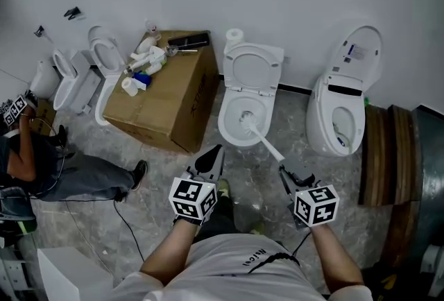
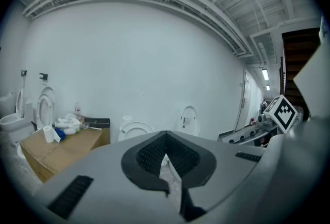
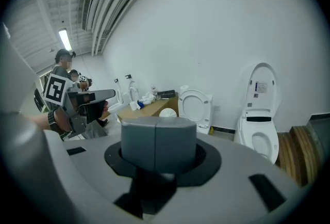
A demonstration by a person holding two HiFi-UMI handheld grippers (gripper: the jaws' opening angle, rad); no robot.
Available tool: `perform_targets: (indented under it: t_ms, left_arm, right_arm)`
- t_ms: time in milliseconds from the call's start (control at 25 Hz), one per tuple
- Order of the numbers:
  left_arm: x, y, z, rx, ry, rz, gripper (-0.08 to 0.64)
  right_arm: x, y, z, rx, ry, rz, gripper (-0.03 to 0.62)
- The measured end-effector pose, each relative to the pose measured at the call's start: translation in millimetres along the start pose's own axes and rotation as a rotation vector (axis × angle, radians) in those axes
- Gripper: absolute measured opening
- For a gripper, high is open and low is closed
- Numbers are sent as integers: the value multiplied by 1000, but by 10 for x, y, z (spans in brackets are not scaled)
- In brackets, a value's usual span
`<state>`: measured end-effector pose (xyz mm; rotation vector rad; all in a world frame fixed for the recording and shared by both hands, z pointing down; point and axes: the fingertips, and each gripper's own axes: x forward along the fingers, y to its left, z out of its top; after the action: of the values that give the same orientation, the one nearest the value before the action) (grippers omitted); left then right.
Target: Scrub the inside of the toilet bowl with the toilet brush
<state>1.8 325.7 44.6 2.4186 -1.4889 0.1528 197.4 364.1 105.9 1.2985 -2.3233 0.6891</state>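
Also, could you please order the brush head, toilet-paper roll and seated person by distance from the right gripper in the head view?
From the right gripper:
1. Brush head, just ahead, in the bowl.
2. Toilet-paper roll, farther ahead, slightly left.
3. Seated person, far left.

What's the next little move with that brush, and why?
Probably sweep the toilet brush sideways along the inner wall of the toilet bowl. The right gripper is shut on the handle, and the brush head sits down inside the open bowl, so scrubbing can start. The left gripper is shut on nothing, off to the side, so it need not move.
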Motion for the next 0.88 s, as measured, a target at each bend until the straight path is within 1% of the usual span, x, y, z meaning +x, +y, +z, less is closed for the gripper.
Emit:
perform_targets:
  t_ms: [280,400,520,680,880]
  left_arm:
    - [738,797,113,-1,36,-43,9]
    - [1027,1106,143,2,57,-77,8]
    - [1323,1361,123,12,72,-109,9]
    - [1649,1601,14,-2,103,-134,9]
    - [2001,1741,-74,-11,125,-163,8]
  right_arm:
    - [882,-91,321,1,71,-62,158]
    - [1227,-98,389,-12,118,-100,158]
    - [1536,-154,413,2,159,-133,158]
    - [1789,-239,347,14,221,-165,158]
    - [2001,-481,298,22,279,-189,158]
